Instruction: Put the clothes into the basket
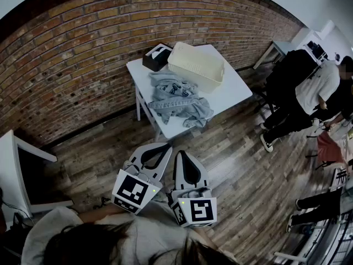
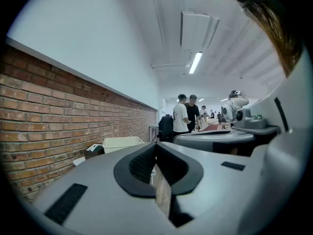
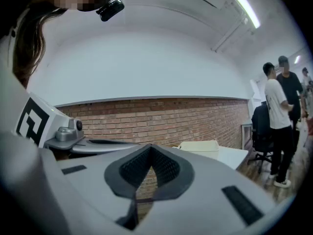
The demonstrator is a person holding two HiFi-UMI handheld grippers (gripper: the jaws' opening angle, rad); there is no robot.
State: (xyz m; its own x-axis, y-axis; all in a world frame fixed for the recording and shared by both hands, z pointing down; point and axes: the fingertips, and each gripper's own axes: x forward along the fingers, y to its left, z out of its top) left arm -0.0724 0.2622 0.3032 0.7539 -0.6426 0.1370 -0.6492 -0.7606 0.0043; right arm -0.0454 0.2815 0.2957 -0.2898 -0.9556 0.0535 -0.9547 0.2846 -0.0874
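Noted grey clothes heaped on white table, at 12 o'clock from grippers, well apart. Found basket just beyond pile, at its 1 o'clock, touching or nearly so. Saw left gripper and right gripper closed tight on nothing, low near body. Judged fabric soft, light, floppy, prone to trailing; best pinched at raised fold near pile's middle, bunching several layers.

One basket, one dark box and one heap of clothes on one surface; two tools: left tool, right tool.
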